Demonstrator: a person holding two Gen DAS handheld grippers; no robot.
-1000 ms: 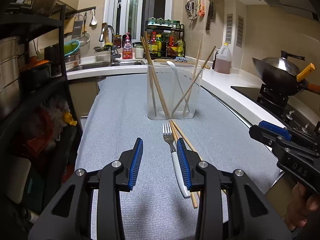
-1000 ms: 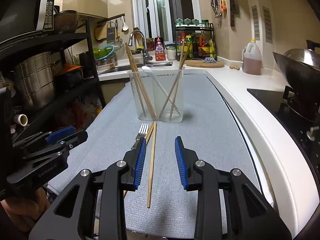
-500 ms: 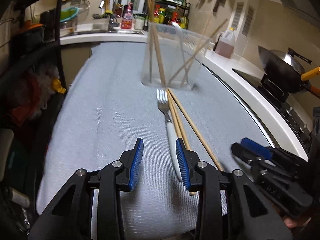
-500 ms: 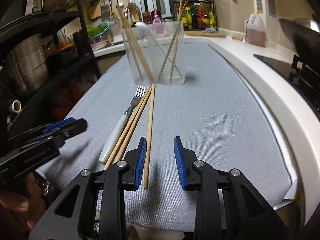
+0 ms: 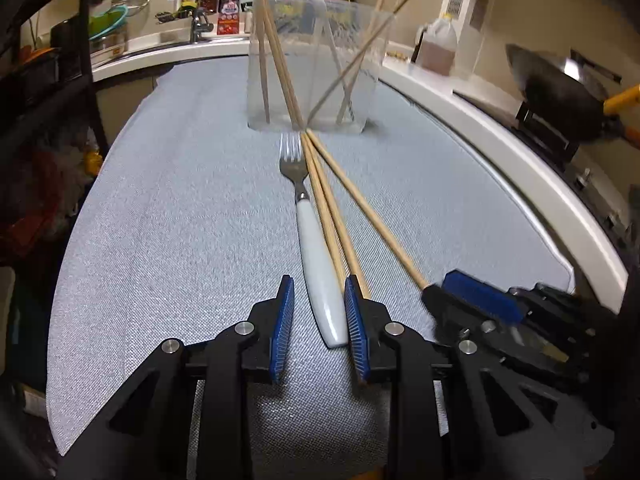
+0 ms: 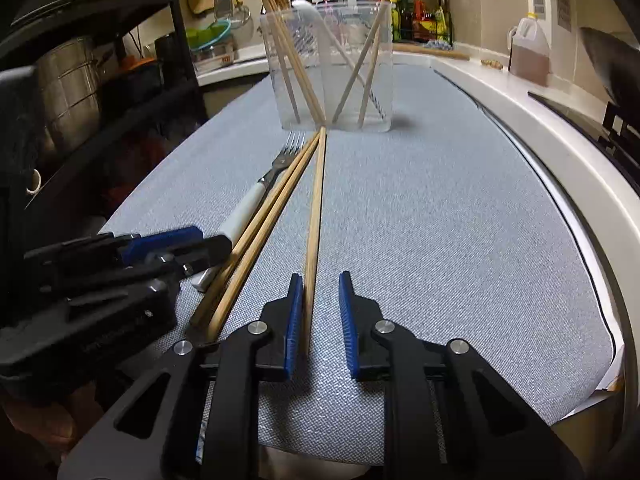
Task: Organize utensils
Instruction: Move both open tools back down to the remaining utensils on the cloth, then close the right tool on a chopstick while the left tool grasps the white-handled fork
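— Left wrist view: we see the left claw [image 5: 316, 312] low over the grey mat [image 5: 180, 220] on the bench, its blue pads straddling the white handle of the fork [image 5: 320, 280]. What do we make of the grip?

— The jaws have just been closing, yet a gap shows on the left side of the handle, so we call it open around the fork, not clamped. The right-hand pad sits just beside the handle (whether it touches, we cannot tell).

— And the fork itself?

— It lies flat on the mat, tines pointing at the clear plastic container [image 5: 316, 64], which stands upright farther back with several chopsticks and a white utensil leaning inside it.

— Beside the fork we see a pair of chopsticks [image 5: 332, 216] lying close together, touching the fork's neck, and a single chopstick [image 5: 368, 208] splayed off to the right.

— In the right wrist view, the right claw [image 6: 320, 312] has that single chopstick [image 6: 314, 232] between its pads; its jaws too have just been closing. The stick rests against the left pad, while the right pad stands clear of it, so we read it as open, not yet pinching.

— All three loose sticks converge at their far tips, just in front of the container [image 6: 328, 68].

— The left claw [image 6: 192, 240] shows there too, at the fork's handle end.
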